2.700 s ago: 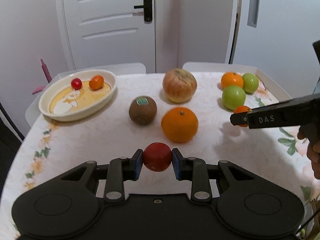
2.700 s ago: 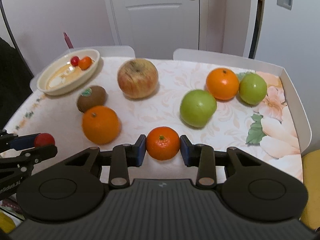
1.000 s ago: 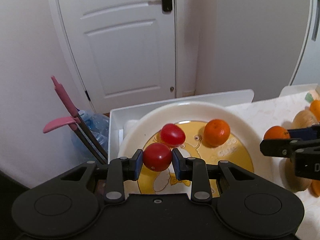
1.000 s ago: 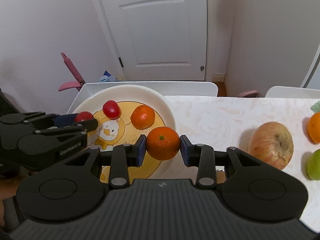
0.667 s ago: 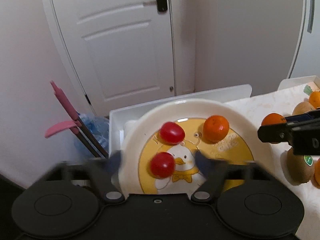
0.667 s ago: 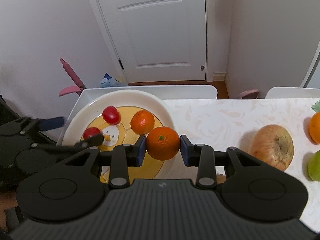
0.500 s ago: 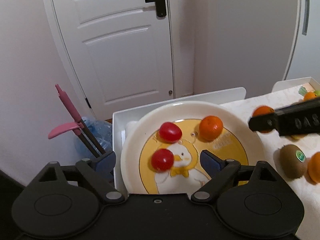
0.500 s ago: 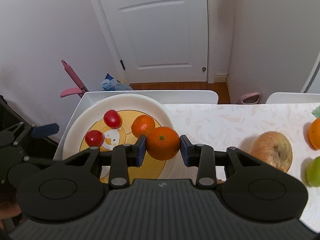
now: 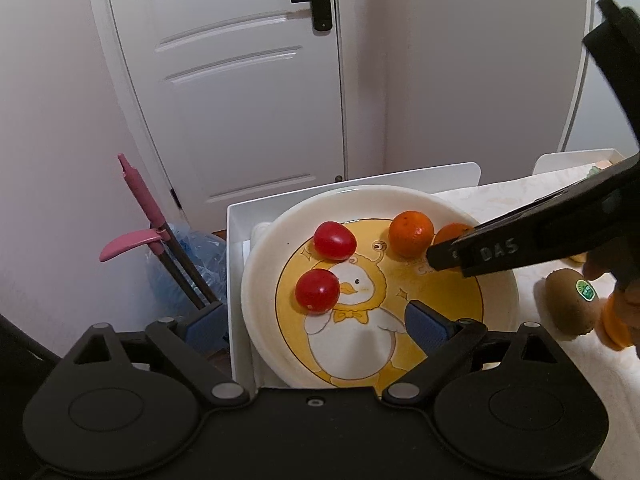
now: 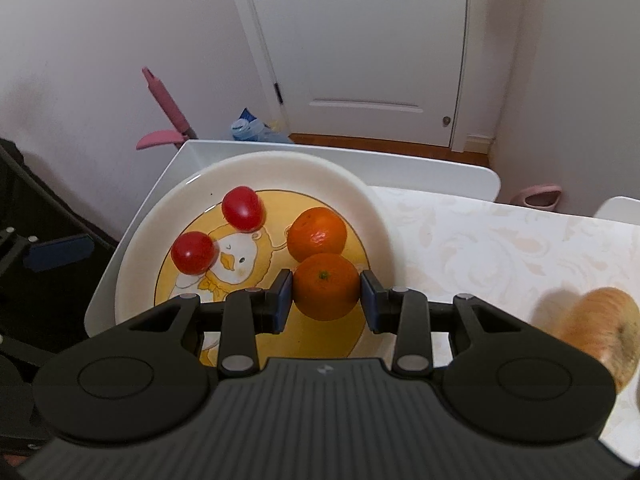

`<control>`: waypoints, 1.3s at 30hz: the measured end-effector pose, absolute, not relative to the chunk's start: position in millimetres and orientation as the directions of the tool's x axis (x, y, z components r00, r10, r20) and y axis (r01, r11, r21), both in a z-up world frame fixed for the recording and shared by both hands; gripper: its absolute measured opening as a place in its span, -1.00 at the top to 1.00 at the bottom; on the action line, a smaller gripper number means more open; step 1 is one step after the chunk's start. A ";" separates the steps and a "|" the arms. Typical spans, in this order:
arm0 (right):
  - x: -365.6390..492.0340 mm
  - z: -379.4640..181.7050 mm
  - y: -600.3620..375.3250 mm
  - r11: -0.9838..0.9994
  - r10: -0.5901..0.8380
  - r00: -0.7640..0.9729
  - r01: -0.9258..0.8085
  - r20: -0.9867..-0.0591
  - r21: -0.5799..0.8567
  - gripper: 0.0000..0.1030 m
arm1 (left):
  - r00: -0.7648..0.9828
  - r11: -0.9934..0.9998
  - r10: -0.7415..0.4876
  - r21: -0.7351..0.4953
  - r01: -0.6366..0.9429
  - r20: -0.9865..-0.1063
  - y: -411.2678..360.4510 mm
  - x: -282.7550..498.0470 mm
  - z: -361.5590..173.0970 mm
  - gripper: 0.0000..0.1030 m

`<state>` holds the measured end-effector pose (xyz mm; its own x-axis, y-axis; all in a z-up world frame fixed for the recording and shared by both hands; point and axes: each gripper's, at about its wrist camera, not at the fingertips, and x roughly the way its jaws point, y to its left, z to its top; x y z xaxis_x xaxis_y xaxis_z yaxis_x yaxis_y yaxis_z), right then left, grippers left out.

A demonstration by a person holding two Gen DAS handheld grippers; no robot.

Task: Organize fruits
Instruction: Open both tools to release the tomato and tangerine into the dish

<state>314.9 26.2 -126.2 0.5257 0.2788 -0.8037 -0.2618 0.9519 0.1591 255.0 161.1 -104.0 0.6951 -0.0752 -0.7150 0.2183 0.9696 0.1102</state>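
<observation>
Two grippers work over one plate (image 9: 256,280), a shallow cream dish with a yellow duck cartoon in its well, which serves as the collecting place for the small fruits. Between and just ahead of the spread pads of the left gripper (image 9: 316,324) lies a red cherry tomato (image 9: 317,290), resting free on the plate beside the duck's head; the jaws have just been opening, stand wide, and touch nothing, which reads as a finished release. A second tomato (image 9: 334,240) lies a little farther ahead of that gripper, and an orange mandarin (image 9: 411,233) sits ahead and to its right, so like seems to be grouped with like: red fruits on one side, orange on the other. The right gripper (image 10: 326,295) is clamped on a second mandarin (image 10: 326,286), both blue pads pressing its sides, stem end up, held over the plate's near-right part directly in front of the resting mandarin; the likely intent is to set it down beside its match. To the right of this gripper, off the plate, a blurred apple (image 10: 604,328) remains on the patterned tablecloth (image 10: 500,248), and in the left wrist view a kiwi (image 9: 570,302) lies on the cloth to the right of the plate, so larger fruit is judged still to be sorted. Legible writing is scarce: white letters "DAS" on the right gripper's finger, and a green sticker on the kiwi whose print is too small to read.
</observation>
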 end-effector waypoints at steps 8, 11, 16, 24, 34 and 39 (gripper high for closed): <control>311.2 -120.7 25.0 0.941 0.315 0.560 -0.291 -0.767 0.173 -0.94 | 0.697 0.972 -0.067 0.112 0.208 -0.714 160.6 251.5 -105.4 -0.90; 308.8 -115.3 21.4 0.947 0.300 0.578 -0.278 -0.759 0.163 -0.95 | 0.696 0.973 -0.065 0.109 0.204 -0.715 160.4 249.3 -104.9 -0.90; 299.3 -101.8 11.7 0.954 0.286 0.597 -0.251 -0.750 0.164 -0.95 | 0.697 0.975 -0.067 0.100 0.197 -0.714 159.9 244.9 -99.6 -0.90; 267.1 -73.5 -8.0 0.970 0.235 0.638 -0.197 -0.733 0.140 -0.95 | 0.713 0.975 -0.101 0.072 0.208 -0.694 151.5 233.6 -82.5 -0.90; 217.1 -50.4 -57.1 0.986 0.166 0.678 -0.101 -0.716 0.133 -0.95 | 0.736 0.968 -0.137 0.067 0.240 -0.663 129.4 211.1 -57.9 -0.90; 191.3 -50.7 -86.4 0.988 0.155 0.690 -0.099 -0.707 0.120 -0.97 | 0.760 0.972 -0.109 0.090 0.215 -0.641 113.8 194.3 -47.9 -0.92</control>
